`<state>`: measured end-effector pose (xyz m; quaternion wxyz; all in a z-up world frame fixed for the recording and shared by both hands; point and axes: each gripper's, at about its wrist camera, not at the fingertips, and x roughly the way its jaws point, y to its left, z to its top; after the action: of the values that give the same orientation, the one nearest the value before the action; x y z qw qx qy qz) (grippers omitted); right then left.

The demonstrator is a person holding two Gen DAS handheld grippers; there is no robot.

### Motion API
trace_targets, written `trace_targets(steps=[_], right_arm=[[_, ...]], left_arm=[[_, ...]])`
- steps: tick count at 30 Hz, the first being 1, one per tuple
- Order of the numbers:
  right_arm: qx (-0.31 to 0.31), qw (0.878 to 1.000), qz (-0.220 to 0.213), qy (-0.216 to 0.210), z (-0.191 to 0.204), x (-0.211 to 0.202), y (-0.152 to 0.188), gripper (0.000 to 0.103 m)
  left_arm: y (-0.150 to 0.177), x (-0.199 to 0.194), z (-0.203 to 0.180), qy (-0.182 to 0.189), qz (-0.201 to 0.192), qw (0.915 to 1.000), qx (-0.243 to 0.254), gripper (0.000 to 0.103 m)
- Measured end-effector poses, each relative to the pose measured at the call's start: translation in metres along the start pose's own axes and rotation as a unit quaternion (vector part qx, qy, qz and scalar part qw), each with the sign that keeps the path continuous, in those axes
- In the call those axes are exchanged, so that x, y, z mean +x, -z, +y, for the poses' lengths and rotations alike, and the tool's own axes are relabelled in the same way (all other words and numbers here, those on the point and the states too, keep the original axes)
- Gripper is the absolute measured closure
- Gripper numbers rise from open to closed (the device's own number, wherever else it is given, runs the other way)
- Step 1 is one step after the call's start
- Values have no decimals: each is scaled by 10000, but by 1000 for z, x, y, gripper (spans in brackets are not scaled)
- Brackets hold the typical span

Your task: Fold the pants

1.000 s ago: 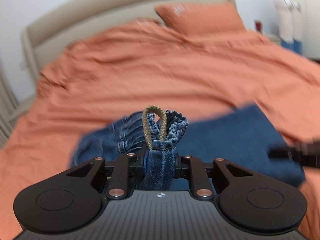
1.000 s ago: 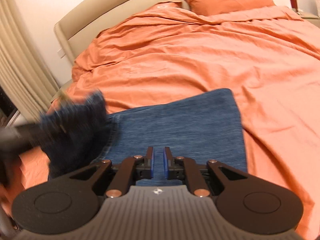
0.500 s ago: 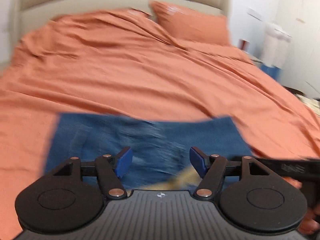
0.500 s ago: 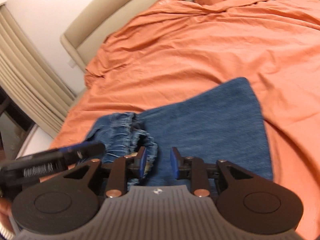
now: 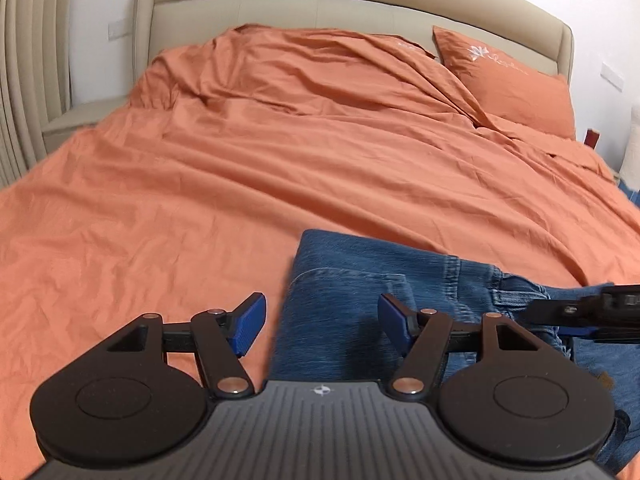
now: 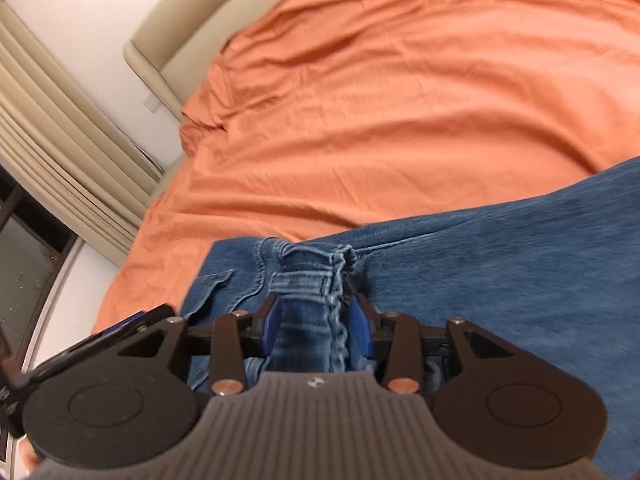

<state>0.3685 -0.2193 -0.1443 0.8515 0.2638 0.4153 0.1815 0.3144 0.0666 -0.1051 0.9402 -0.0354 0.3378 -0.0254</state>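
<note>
Blue denim pants (image 5: 360, 280) lie folded on the orange bed cover near the front edge. My left gripper (image 5: 320, 320) is open and empty, just above the left edge of the pants. In the right wrist view my right gripper (image 6: 316, 324) has its blue pads on both sides of a raised fold of the waistband (image 6: 308, 280), with a belt loop showing. The right gripper also shows in the left wrist view (image 5: 580, 312) at the right, over the waistband. The rest of the pants (image 6: 500, 260) spread flat to the right.
The orange bed cover (image 5: 240, 180) is wrinkled and fills most of both views. An orange pillow (image 5: 508, 76) lies at the beige headboard (image 5: 320, 4). Beige curtains (image 6: 52, 152) and the bed's left edge are at the left.
My left gripper let go of the waistband, opened, and moved to the left edge of the pants. My right gripper moved onto the waistband and closed around a fold of it.
</note>
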Motion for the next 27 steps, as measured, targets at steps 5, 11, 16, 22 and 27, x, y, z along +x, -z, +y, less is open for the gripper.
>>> trace_targets(steps=[5,11,16,22,27], right_arm=[[6,9998,178,74,1,21,-10,86],[-271,9991,-180,-285,42,-37,-15,95],[197,9944,-476,-927,57,-93,-1,95],[925,9944,-385,-339,5,-68,30,96],[1229,9924,-72,-28,-26,-41,36,96]], left_arm=[[-2,4,13,243,27,9994,-253,28],[-9,-11,21,447,-125,9980,-418,31],[-14,-30,17,617,-194,9975,-280,31],[0,-14,-1,497,180,9983,228,32],[9,10,-1,448,509,9974,233,32]])
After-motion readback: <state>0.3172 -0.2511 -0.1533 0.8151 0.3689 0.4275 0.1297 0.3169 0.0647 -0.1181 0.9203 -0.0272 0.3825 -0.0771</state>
